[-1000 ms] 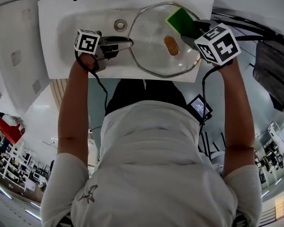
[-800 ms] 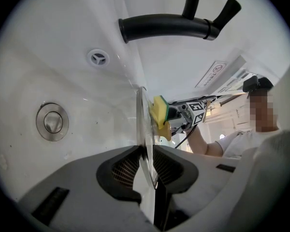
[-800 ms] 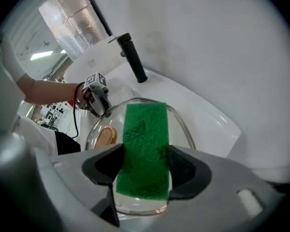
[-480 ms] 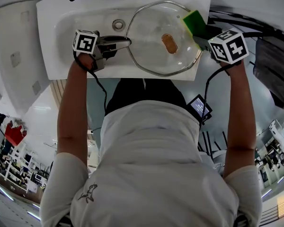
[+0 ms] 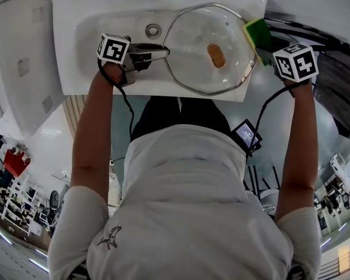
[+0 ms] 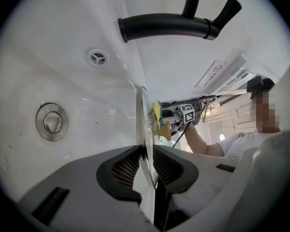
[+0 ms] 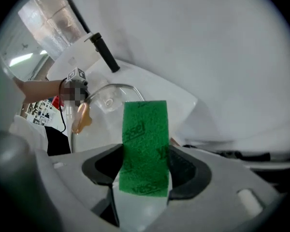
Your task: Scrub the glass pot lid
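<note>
Glass lid rim clamped in left claw; right gripper view shows right claw squeezing sponge.

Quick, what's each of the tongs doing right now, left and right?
Left tongs: closed on the rim of the glass pot lid.
Right tongs: closed on the green sponge.

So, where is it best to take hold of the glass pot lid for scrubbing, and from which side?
Grip the glass pot lid by its thin metal rim at the left edge, coming from the left, as the left gripper does. The rim fits between the jaws, and the glass and knob stay free for the sponge.
</note>
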{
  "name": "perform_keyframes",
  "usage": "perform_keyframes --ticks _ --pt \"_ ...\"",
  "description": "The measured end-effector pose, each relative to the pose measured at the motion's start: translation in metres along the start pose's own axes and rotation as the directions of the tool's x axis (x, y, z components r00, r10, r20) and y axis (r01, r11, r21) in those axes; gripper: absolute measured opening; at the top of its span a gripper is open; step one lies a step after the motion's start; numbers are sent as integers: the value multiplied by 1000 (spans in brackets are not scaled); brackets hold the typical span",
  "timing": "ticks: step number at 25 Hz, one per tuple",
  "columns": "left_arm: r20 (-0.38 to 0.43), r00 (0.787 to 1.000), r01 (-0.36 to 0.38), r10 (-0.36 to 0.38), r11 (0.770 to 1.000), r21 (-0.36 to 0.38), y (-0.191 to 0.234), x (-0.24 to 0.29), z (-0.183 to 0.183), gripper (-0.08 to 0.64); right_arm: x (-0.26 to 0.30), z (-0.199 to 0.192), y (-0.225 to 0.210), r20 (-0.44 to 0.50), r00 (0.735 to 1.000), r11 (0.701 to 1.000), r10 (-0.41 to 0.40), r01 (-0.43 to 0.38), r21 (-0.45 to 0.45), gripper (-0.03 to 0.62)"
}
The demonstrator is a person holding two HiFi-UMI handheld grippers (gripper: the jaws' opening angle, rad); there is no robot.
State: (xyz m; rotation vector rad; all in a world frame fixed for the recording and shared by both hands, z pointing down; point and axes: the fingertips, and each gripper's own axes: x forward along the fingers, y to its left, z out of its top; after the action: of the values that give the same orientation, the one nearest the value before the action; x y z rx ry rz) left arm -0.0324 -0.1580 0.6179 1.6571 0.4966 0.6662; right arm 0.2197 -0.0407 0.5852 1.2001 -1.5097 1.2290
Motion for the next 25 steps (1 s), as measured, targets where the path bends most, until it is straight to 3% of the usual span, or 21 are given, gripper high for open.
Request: perform_keyframes --ticks 6,10,16,25 --pt "5 1000 7 -7 1000 -10 2 -2 -3 87 -2 134 60 118 993 977 29 -3 -212 285" --pt "8 1000 12 -12 1000 -6 0 -2 -3 87 24 184 117 86 995 940 53 -20 -339 285" --pt "14 999 37 -36 999 -31 -4 -1 -5 87 68 183 181 40 999 904 32 -12 -427 285" --pt "18 999 41 -41 999 -34 -2 -1 -7 87 74 157 221 85 996 955 3 23 -296 285"
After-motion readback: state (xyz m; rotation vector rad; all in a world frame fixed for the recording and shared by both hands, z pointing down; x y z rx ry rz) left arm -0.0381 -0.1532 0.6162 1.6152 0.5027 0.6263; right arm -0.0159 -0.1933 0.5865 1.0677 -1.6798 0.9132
